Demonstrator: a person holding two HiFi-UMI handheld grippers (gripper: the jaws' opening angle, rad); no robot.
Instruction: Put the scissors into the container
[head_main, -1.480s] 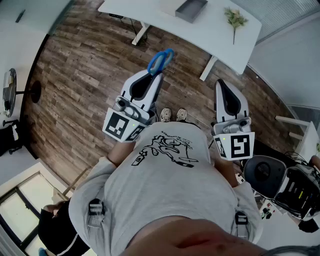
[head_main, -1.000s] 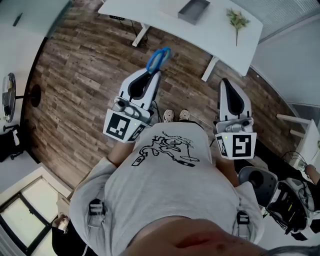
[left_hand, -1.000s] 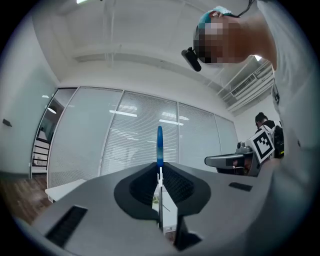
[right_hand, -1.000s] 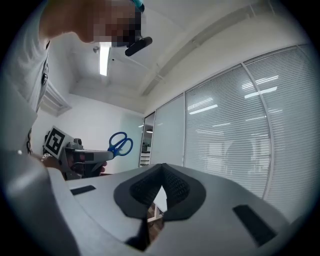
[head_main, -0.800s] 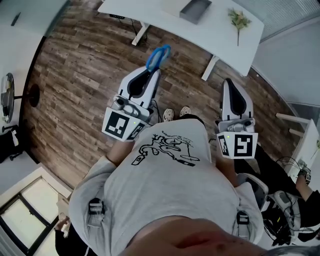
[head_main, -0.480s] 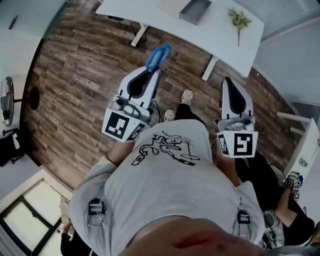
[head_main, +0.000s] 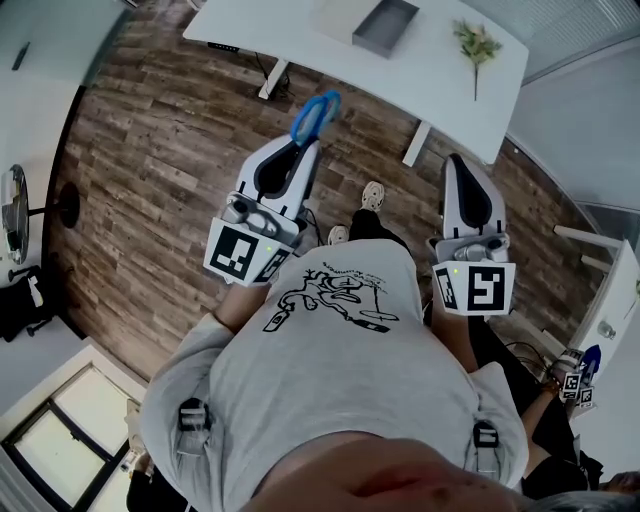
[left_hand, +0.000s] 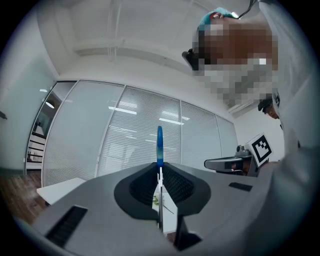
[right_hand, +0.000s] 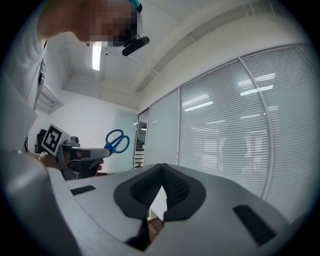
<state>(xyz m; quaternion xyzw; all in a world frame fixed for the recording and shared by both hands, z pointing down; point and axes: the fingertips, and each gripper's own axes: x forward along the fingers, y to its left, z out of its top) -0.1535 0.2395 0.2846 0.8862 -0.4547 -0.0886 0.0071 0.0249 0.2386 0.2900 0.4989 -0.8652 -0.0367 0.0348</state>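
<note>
Blue-handled scissors (head_main: 316, 113) stick up out of my left gripper (head_main: 305, 146), which is shut on their blades; the handles point toward the white table (head_main: 300, 30). In the left gripper view the scissors (left_hand: 159, 144) stand edge-on between the closed pads. From the right gripper view, the scissors (right_hand: 116, 141) show at the left, held out in front of the person. My right gripper (head_main: 457, 166) is shut with nothing in it, level with the left one. The grey container (head_main: 383, 22), an open rectangular box, sits on the table well ahead of both grippers.
A green plant sprig (head_main: 473, 42) lies on the table right of the container. Table legs (head_main: 415, 143) reach down to the wood floor. The person's shoes (head_main: 372, 194) are between the grippers. Another person (head_main: 560, 420) is at the lower right.
The person has stepped forward, one shoe moving ahead, so the table sits slightly nearer. The office chair at the lower right has left the view. Both grippers keep their pose.
</note>
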